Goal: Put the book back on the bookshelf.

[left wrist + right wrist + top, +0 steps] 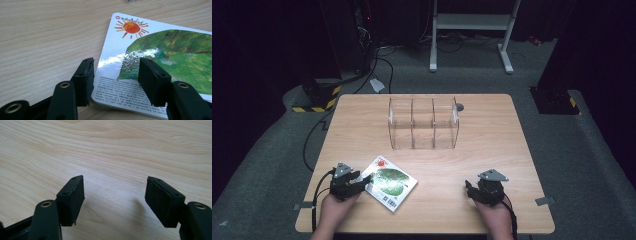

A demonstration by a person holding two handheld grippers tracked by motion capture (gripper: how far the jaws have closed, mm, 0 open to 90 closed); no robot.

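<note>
A thin picture book (pixel 389 182) with a white cover, an orange sun and a green shape lies flat near the table's front left. My left gripper (pixel 362 179) is at the book's left corner. In the left gripper view the book (pixel 160 52) has its near corner between the open jaws of the left gripper (pixel 116 75), one jaw beside the edge, the other over the cover, with no pad pressing on it. My right gripper (pixel 471 191) rests low at the front right. Its jaws (pixel 115 195) stand open over bare wood with nothing between them.
A clear plastic organiser (pixel 423 123) with three upright compartments stands at the middle back of the wooden table (pixel 362 125). A small grey disc (pixel 459 106) lies behind it. A white metal frame (pixel 472 30) and black cables are on the floor beyond.
</note>
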